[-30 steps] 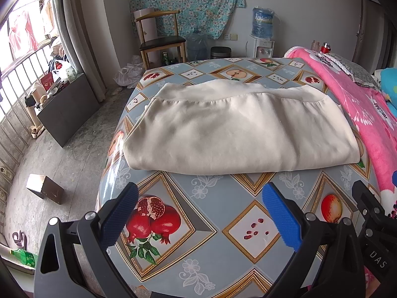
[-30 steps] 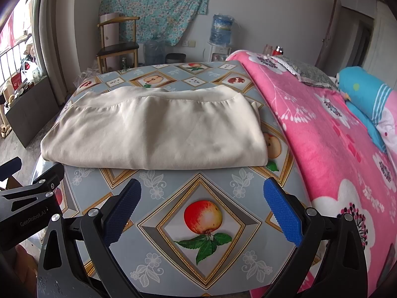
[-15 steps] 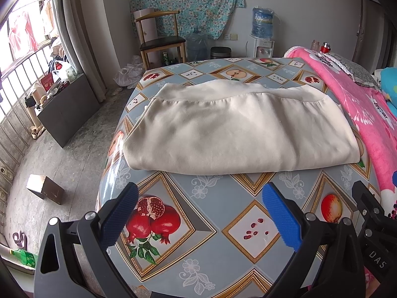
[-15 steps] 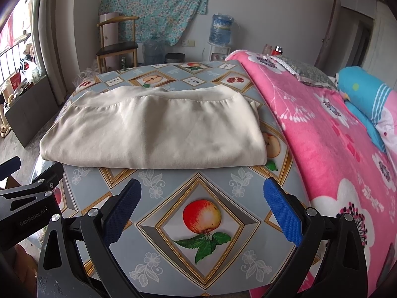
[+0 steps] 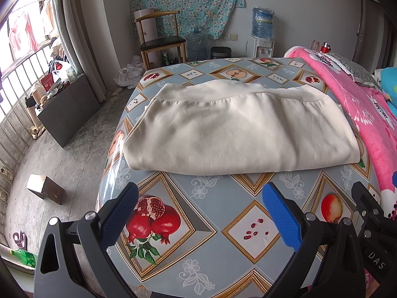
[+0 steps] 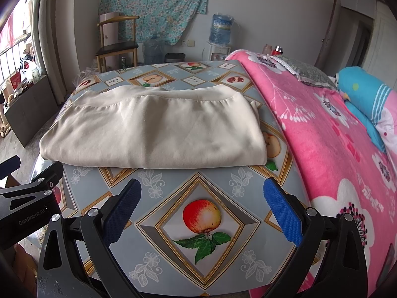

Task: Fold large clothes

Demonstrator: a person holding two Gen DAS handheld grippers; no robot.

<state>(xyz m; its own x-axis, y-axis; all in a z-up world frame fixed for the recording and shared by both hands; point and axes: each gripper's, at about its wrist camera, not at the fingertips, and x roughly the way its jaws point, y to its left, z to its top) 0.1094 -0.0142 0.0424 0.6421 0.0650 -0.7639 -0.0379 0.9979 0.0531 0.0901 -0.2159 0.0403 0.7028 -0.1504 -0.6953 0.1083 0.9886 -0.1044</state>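
A cream garment (image 5: 235, 131) lies folded into a wide rectangle on the table with the fruit-print cloth (image 5: 203, 213); in the right wrist view the same garment (image 6: 153, 129) spans the table's middle. My left gripper (image 5: 201, 208) hovers open above the near table edge, short of the fold, holding nothing. My right gripper (image 6: 202, 206) is open too, over the printed apple, clear of the garment. Each gripper's black frame shows at the edge of the other's view.
A pink flowered blanket (image 6: 335, 134) on a bed borders the table's right side, with a blue pillow (image 6: 364, 92) beyond. A wooden chair (image 5: 161, 39), a water dispenser (image 5: 263, 24) and a bin stand at the far wall. Floor with a small box (image 5: 46, 188) lies left.
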